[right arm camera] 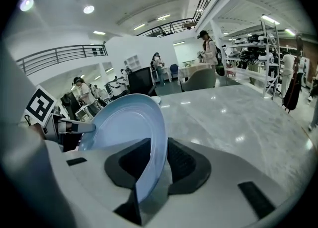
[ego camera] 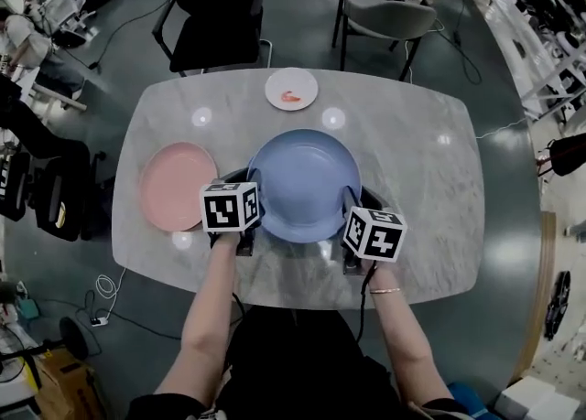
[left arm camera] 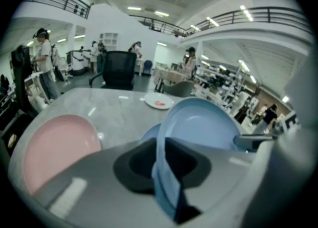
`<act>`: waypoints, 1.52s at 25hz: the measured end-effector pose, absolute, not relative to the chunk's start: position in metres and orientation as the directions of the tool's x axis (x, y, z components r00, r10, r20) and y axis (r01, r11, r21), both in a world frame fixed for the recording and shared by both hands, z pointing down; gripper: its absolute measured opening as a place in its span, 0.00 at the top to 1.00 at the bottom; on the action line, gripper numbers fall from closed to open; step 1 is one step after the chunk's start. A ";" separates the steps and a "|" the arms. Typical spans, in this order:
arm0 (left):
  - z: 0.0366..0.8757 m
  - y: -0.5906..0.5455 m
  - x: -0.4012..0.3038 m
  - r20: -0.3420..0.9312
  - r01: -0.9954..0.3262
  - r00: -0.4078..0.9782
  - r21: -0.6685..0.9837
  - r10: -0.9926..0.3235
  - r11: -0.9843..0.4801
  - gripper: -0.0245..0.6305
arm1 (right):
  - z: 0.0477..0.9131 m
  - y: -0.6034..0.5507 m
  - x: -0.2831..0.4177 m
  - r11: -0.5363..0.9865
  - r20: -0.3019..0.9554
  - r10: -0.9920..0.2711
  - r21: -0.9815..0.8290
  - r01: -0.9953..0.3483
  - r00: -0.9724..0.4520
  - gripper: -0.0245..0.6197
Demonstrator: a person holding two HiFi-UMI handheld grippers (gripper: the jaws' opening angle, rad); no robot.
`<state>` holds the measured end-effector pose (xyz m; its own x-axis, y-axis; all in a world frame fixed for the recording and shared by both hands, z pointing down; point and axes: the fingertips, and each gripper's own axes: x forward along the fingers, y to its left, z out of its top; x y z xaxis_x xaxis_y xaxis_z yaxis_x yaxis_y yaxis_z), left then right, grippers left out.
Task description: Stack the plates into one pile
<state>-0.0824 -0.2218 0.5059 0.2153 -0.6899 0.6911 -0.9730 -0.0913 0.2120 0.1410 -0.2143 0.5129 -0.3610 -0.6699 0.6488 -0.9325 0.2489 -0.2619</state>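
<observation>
The left tongs (ego camera: 248,197) were clamped on the near-left rim of the blue plate (ego camera: 305,185), and the right tongs (ego camera: 352,211) were clamped on its near-right rim. In each gripper view the rim ran between that gripper's pads and was pinched there. The plate hung between the two tongs over the marble table (ego camera: 430,180), and it seemed to be held clear of the top, though no view settled that. The pink plate (ego camera: 176,185) lay flat on the table just outside the left tongs. A small white plate (ego camera: 291,89) with a red smear sat well beyond both tongs, past the blue plate's far edge.

The step in hand looked like carrying the blue plate across to the pink one. To do it well, the person would have had to move both tongs together at one pace, because each held only a narrow bite of rim and any pull apart or twist between them could have slipped the glazed edge out. The plate needed to be kept level and high enough to clear the pink plate's rim. The left tongs would have had to pass over the pink plate first, so the blue plate should have been centred above it before being lowered. Both grips were best released only once the base rested squarely, and the tongs then drawn outward along the rim so the pile was not nudged
</observation>
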 end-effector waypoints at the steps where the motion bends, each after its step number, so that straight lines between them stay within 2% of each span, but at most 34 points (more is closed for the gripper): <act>1: 0.511 -0.222 -0.089 0.697 -0.972 0.218 0.220 -0.684 -0.085 0.87 | 0.517 -0.217 0.135 0.251 0.657 -0.664 -0.252 -0.935 -0.356 0.81; 17: 0.560 -0.229 -0.109 0.737 -0.967 0.252 0.207 -0.627 -0.145 0.87 | 0.571 -0.226 0.113 0.243 0.762 -0.606 -0.098 -0.965 -0.230 0.79; 23: 0.557 -0.228 -0.110 0.710 -0.966 0.256 0.212 -0.656 -0.147 0.79 | 0.565 -0.228 0.115 0.233 0.738 -0.639 -0.083 -0.969 -0.217 0.76; 27: 0.546 -0.224 -0.120 0.692 -0.973 0.227 0.191 -0.686 -0.129 0.79 | 0.538 -0.235 0.120 0.230 0.687 -0.697 -0.057 -0.972 -0.205 0.75; 32: 0.521 -0.207 -0.154 0.641 -0.980 0.168 0.193 -0.749 -0.055 0.79 | 0.496 -0.246 0.070 0.370 0.607 -0.722 -0.067 -0.927 -0.332 0.75; 38: 0.503 -0.169 -0.232 0.606 -0.981 0.043 0.176 -0.795 0.082 0.79 | 0.479 -0.238 -0.051 0.620 0.569 -0.612 -0.086 -0.780 -0.549 0.75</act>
<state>-0.2316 -0.1693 0.5031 0.0425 -0.7947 0.6056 -0.9809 0.0819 0.1763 -0.0514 -0.2376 0.4788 -0.5494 -0.6119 0.5689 -0.7799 0.6199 -0.0865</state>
